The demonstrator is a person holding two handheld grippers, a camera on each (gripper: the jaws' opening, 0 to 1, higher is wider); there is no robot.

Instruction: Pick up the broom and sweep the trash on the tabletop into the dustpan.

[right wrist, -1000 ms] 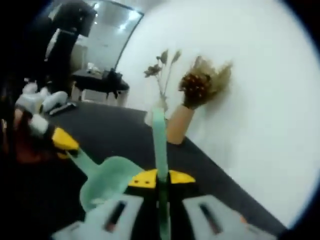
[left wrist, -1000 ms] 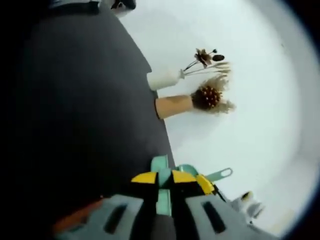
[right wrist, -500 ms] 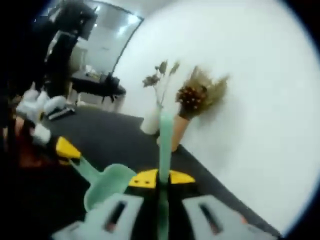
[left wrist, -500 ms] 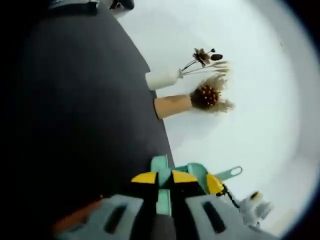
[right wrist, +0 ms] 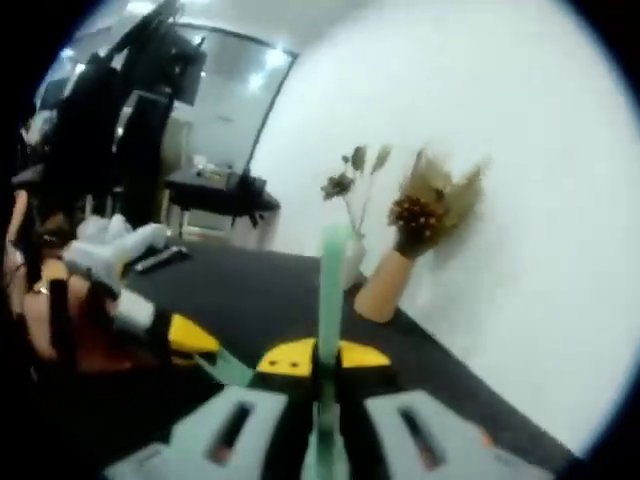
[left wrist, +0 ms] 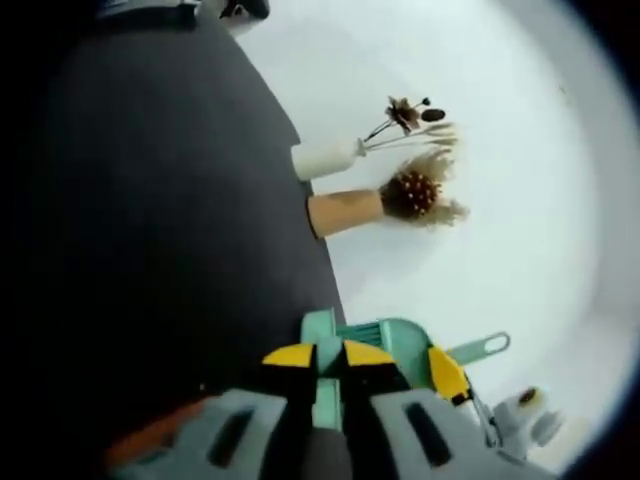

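Left gripper (left wrist: pixel 328 355) clamps one dustpan (left wrist: pixel 385 335); right gripper (right wrist: pixel 315 358) clamps one broom (right wrist: pixel 330 290). Two vases (left wrist: pixel 345 212) stand at the tabletop (left wrist: pixel 170 230) edge.

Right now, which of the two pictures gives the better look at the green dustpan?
The left gripper view. There the dustpan shows its green scoop and looped handle end beyond the shut left gripper. The right gripper view shows only a thin green handle strip running to the other gripper, plus the green stick the right gripper clamps.

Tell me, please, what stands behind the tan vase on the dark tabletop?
Directly behind the tan vase stands a white vase of dried stems, then the white wall. The tan vase covers part of the white one's base.
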